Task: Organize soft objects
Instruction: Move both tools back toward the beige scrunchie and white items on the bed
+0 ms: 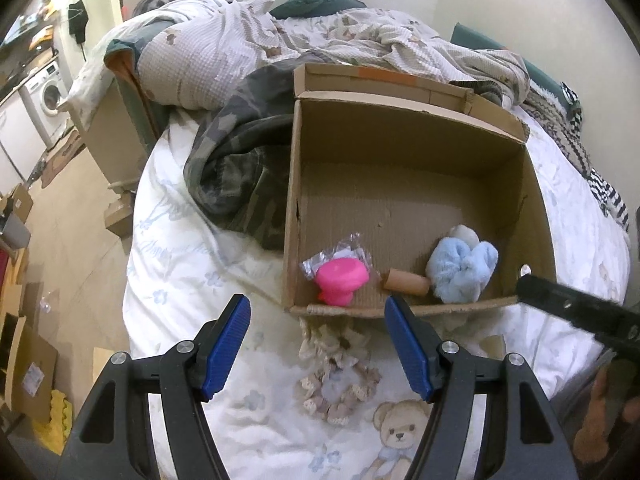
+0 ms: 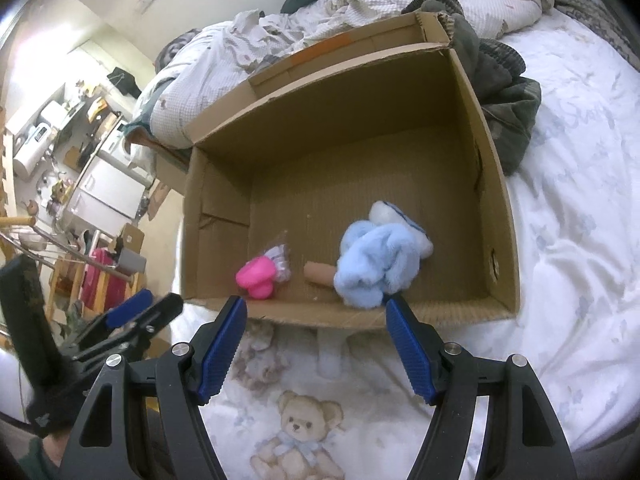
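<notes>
Against the bed (image 1: 192, 264): a rumpled quilt (image 1: 224, 48) at its far end, a washing machine (image 1: 50, 94) off left beyond it.

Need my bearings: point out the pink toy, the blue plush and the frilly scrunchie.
pink toy (image 1: 339, 280), left wrist view, its rounded top
blue plush (image 2: 374, 264), right wrist view, fluffy middle
frilly scrunchie (image 1: 340, 394), left wrist view, its ring
</notes>
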`<state>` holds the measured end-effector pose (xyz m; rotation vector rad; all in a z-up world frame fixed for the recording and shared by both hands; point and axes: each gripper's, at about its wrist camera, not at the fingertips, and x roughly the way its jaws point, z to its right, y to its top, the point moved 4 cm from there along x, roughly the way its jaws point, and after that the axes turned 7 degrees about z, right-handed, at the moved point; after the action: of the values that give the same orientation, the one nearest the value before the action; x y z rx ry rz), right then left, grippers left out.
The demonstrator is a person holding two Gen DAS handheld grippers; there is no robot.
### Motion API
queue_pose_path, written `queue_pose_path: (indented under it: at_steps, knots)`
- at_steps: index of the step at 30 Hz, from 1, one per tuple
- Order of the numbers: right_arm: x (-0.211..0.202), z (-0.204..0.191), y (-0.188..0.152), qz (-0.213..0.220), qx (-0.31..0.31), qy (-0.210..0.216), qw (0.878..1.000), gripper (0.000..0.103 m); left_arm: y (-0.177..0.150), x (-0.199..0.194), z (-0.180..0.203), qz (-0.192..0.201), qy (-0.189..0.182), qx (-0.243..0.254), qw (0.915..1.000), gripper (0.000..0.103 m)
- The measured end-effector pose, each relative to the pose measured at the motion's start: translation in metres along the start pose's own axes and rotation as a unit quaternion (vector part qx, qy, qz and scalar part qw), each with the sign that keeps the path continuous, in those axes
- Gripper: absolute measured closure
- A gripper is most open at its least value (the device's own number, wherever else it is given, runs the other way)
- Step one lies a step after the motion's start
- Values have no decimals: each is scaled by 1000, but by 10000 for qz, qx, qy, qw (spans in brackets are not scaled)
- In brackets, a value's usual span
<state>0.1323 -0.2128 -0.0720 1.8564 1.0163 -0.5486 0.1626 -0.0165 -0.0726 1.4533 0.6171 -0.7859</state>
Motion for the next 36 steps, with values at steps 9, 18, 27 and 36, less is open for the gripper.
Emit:
queue_pose_path:
  at_steps: [9, 18, 27, 36]
  knots:
    - [-19, 19, -12, -123, -16, -153, 9998, 27, -16, -16, -9, -34, 70, 40, 10000, 36]
    - [-22, 68, -25, -576, 515, -788, 9939, 27, -34, -15, -10, -300, 76, -286, 9991, 36]
    - [11, 102, -44, -1324, 949, -1301, 9780, 27, -37, -8, -25, -483, 200, -569, 9970, 36]
    - [64, 91, -55, -1986, 386, -1498, 9678, 53, -44, -1, -52, -742, 377, -1100, 9904, 36]
